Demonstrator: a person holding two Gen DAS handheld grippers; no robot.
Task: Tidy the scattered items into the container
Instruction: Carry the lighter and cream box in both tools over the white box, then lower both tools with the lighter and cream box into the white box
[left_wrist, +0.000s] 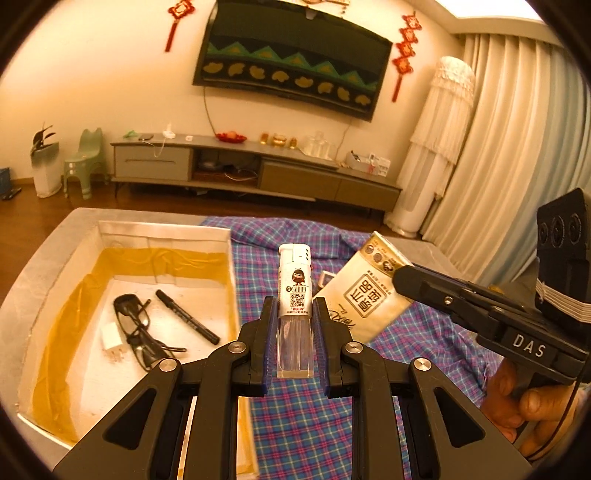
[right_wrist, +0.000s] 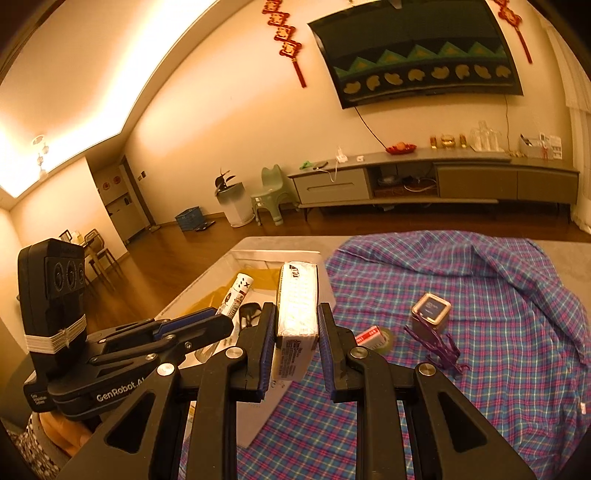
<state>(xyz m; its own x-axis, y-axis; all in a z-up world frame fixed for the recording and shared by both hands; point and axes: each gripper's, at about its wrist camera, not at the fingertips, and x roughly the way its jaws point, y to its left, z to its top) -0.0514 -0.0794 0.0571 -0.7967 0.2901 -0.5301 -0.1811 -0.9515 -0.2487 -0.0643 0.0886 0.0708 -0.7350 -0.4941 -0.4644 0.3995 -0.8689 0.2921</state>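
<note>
On a grey table half covered by a plaid cloth, an open white box with a yellow lining sits to the left of the left gripper's jaws and serves as the container. Inside it already lie a pair of black glasses, a black marker and a small white charger plug.

The right gripper has its jaws clamped on a cream tissue packet, held upright and lifted clear of the cloth, with the box just ahead and left of the jaws, apparently for carrying over.

The left gripper has its jaws closed on a white lighter, gripped by its clear lower body and pointing forward, just right of the box's wall, likely about to be dropped in.

To the right of the right jaws, on the cloth, remain a small square box, a purple hair claw touching it, and a red-labelled roll.
</note>
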